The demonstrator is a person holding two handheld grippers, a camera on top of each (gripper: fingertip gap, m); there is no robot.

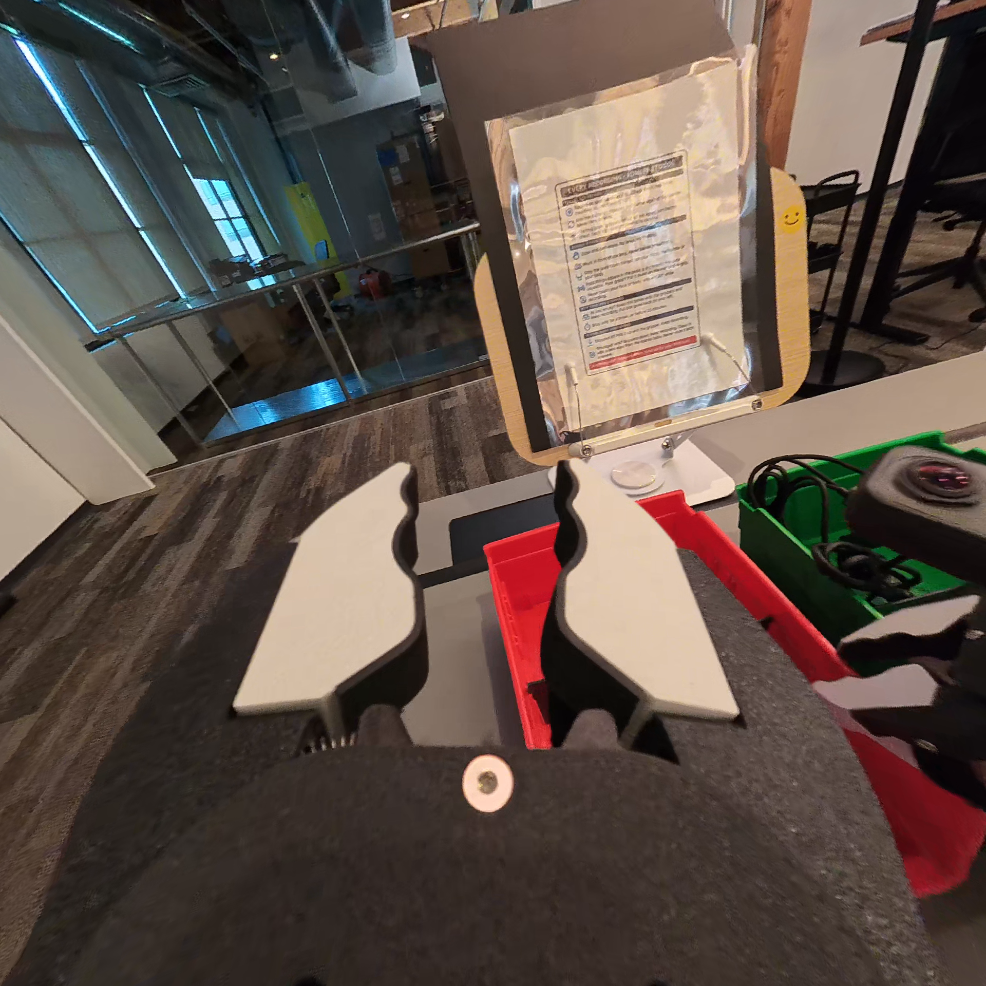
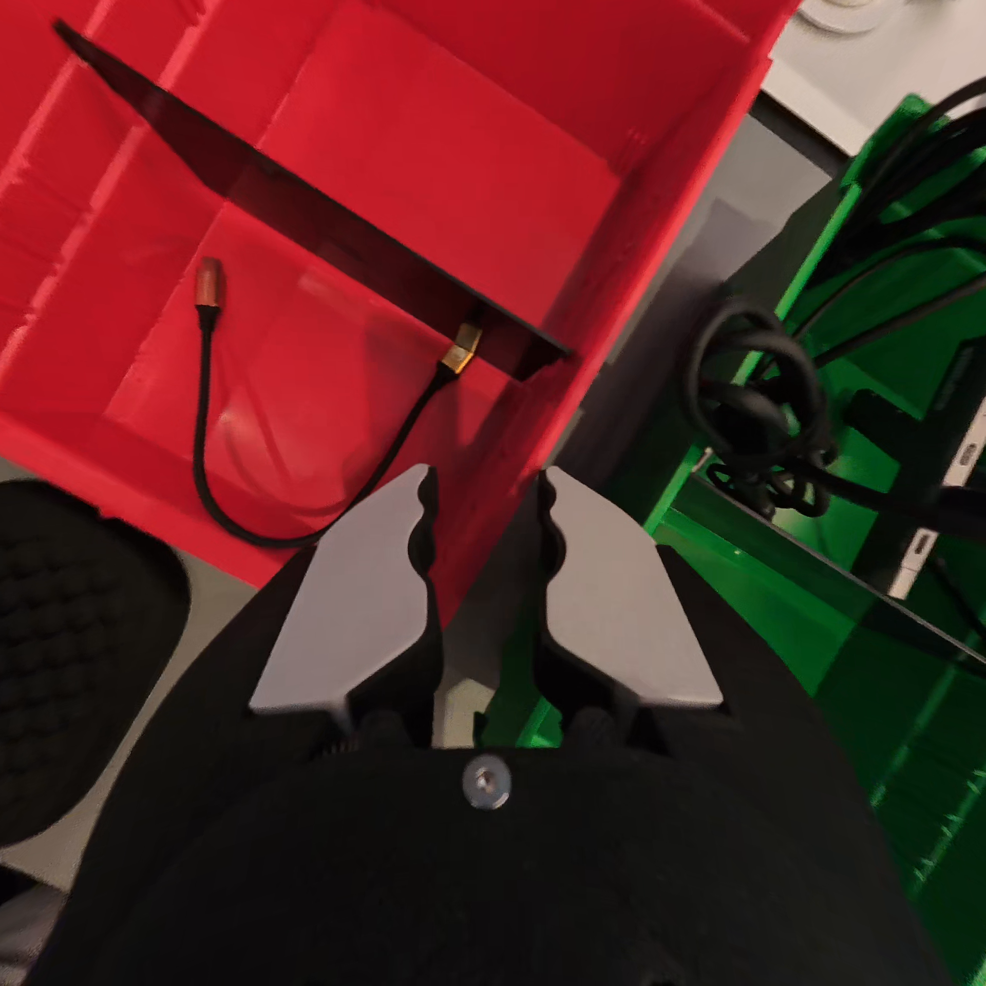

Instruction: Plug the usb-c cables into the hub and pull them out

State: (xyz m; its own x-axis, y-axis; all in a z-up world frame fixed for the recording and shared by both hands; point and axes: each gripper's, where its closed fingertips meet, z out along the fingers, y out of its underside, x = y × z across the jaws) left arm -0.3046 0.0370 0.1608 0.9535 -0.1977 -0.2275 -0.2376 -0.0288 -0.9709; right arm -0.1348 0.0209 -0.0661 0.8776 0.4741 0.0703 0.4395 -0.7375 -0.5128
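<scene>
- Both claws, the left gripper (image 1: 483, 512) and the right gripper (image 2: 486, 496), stand open and empty.
- One short cable (image 2: 213, 459) lies loose in the red bin (image 2: 533, 96).
- Other cables (image 2: 757, 416) rest bundled in the green bin (image 2: 907, 667); plugging seems not started.

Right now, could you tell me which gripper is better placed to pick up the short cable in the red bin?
Right. The right gripper hangs open over the red bin, near the short cable; the left gripper points past it.
</scene>
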